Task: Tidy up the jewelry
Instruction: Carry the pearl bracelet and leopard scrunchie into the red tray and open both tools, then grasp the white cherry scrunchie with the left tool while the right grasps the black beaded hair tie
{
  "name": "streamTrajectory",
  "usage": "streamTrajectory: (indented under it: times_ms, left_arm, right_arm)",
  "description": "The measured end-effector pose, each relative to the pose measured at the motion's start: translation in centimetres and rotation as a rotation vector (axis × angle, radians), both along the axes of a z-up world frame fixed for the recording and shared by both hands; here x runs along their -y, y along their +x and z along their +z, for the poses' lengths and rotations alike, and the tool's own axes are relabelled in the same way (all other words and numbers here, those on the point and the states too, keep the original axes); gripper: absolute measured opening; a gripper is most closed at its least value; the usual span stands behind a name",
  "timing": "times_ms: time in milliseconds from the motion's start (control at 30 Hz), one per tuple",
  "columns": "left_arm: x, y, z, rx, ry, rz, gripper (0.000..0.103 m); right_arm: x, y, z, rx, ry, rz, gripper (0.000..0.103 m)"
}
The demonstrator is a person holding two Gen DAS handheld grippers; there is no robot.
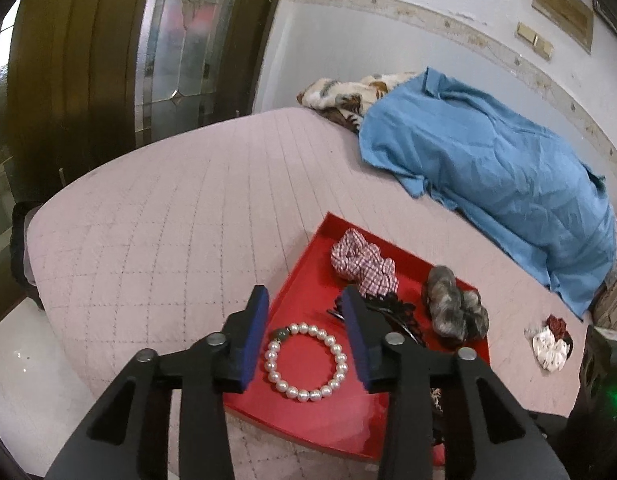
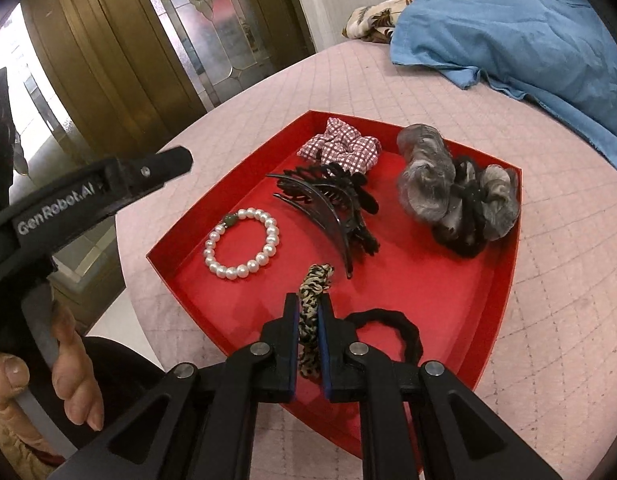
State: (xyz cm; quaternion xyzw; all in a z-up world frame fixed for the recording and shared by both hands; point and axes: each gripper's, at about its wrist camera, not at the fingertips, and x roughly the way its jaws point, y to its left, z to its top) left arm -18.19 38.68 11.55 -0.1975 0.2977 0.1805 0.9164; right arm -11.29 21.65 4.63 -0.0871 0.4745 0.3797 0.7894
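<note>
A red tray point(image 2: 504, 280) point(image 1: 308, 264) lies on the pink quilted bed. In it are a pearl bracelet point(image 2: 243, 247) point(image 1: 306, 361), a black hair claw point(image 2: 328, 216) point(image 1: 392, 312), a red-checked scrunchie point(image 2: 340, 148) point(image 1: 362, 264), a grey furry scrunchie point(image 2: 452, 200) point(image 1: 454, 306) and a black hair tie point(image 2: 392, 332). My right gripper point(image 2: 308, 304) is shut on a leopard-print hair tie point(image 2: 313, 312), low over the tray's near part. My left gripper point(image 1: 306, 300) is open above the bracelet, touching nothing.
A red-and-white scrunchie point(image 1: 550, 340) lies on the quilt right of the tray. A blue cloth point(image 1: 488, 172) point(image 2: 508, 28) over a patterned blanket point(image 1: 348, 96) fills the bed's far side. A wooden door with glass panel point(image 1: 176, 40) stands beyond the left bed edge.
</note>
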Motion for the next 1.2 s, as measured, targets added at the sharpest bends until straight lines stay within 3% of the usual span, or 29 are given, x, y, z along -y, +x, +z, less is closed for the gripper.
streamTrajectory:
  times_ms: [167,267,600,967,1200]
  left_arm:
    - [-0.7,-0.4,-0.1,0.011,-0.012,0.046,0.055]
    - [-0.6,-0.4,-0.1,0.014,0.001,0.059,0.059]
    - [2.0,0.3,0.0,-0.018,0.155,0.049,0.067]
    - [3.9,-0.8,0.2,-0.037,0.213,0.042,0.068]
    - [7.9,-1.6,2.0,-0.045,0.250,-0.086,0.072]
  right_arm:
    - [0.7,-0.2,0.5,0.013,0.020,-0.004,0.027]
    - [1.2,-0.5,1.1,0.027,0.034,-0.007,0.030]
    - [5.3,-1.6,4.5,0.137,0.053,-0.055,0.047]
    - [15.0,-1.5,7.4,0.218,0.026,-0.228,0.054]
    - [23.1,-0.8,8.0,0.233,-0.015,-0.378,0.060]
